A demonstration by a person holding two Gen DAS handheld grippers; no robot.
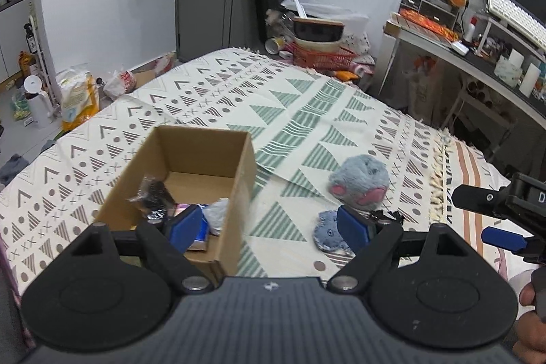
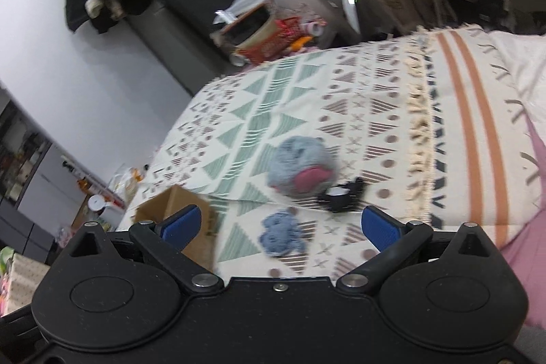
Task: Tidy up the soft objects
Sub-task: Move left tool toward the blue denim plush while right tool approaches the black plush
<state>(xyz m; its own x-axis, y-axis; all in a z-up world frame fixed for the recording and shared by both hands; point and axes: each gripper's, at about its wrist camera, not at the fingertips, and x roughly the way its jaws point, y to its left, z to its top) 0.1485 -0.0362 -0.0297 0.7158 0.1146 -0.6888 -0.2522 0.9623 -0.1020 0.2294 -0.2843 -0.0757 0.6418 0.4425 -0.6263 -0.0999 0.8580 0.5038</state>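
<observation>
On bedspread point(image 1: 307, 111), one box point(image 1: 191, 166), two plushies point(image 1: 360, 183)

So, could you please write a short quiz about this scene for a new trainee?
1. True or false: the cardboard box is empty.
2. Which lies nearest the box? A) the fluffy grey-blue plush B) the flat blue knitted toy C) the small black item
3. Fill in: both the left gripper and the right gripper are ____.

Key: 1 false, several items already lie inside; 2 B; 3 open, holding nothing.
</observation>
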